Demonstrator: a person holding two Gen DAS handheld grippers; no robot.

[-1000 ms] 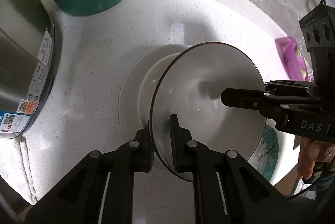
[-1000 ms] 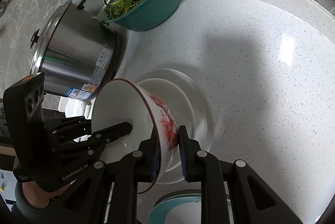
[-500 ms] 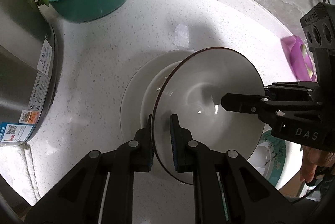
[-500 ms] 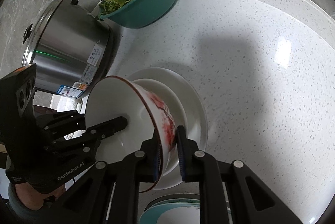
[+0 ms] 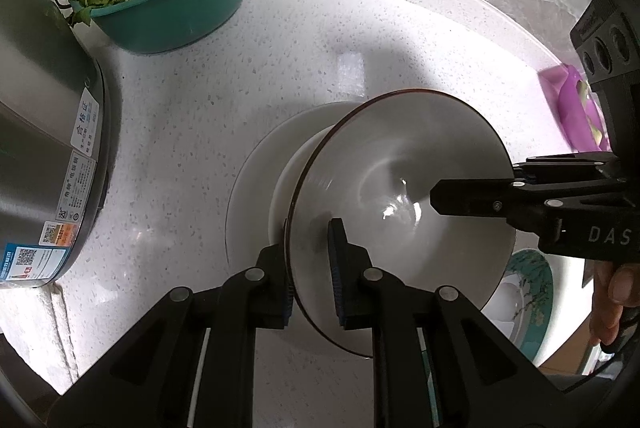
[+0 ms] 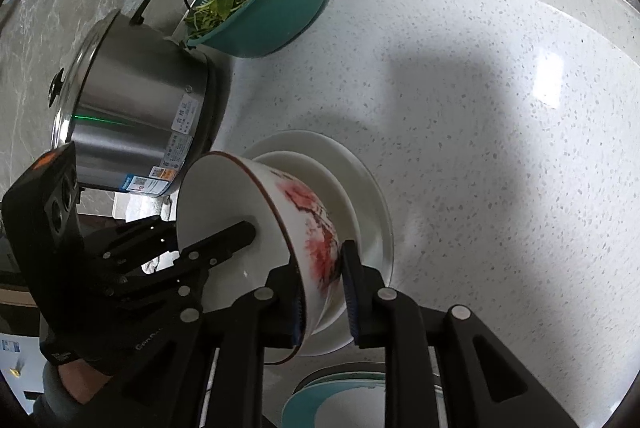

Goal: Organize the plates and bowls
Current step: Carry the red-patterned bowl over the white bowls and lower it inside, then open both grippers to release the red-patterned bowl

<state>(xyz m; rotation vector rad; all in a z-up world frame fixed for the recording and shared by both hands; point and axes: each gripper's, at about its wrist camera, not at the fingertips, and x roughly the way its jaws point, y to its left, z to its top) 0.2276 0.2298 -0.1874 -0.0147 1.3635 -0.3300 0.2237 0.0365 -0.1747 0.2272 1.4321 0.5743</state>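
since a second ago the bowl (image 5: 404, 187) has barely shifted, though the right gripper's (image 6: 322, 288) jaws have eased a little wider around its rim. the left gripper (image 5: 310, 268) clamps the opposite rim. it hangs tilted over a white bowl (image 6: 316, 179) on a plate (image 6: 360, 179) mid-counter (image 6: 500, 107). nesting is unfinished; a teal plate (image 6: 304, 400) waits at the near edge.

We see the left gripper (image 5: 310, 260) pinching the near rim of a tilted white bowl (image 5: 404, 179), and the right gripper (image 5: 436, 195) gripping its far side, above a white plate (image 5: 256, 179) mid-counter (image 5: 192, 107); a teal colander (image 5: 168, 11) sits at the back-left corner.
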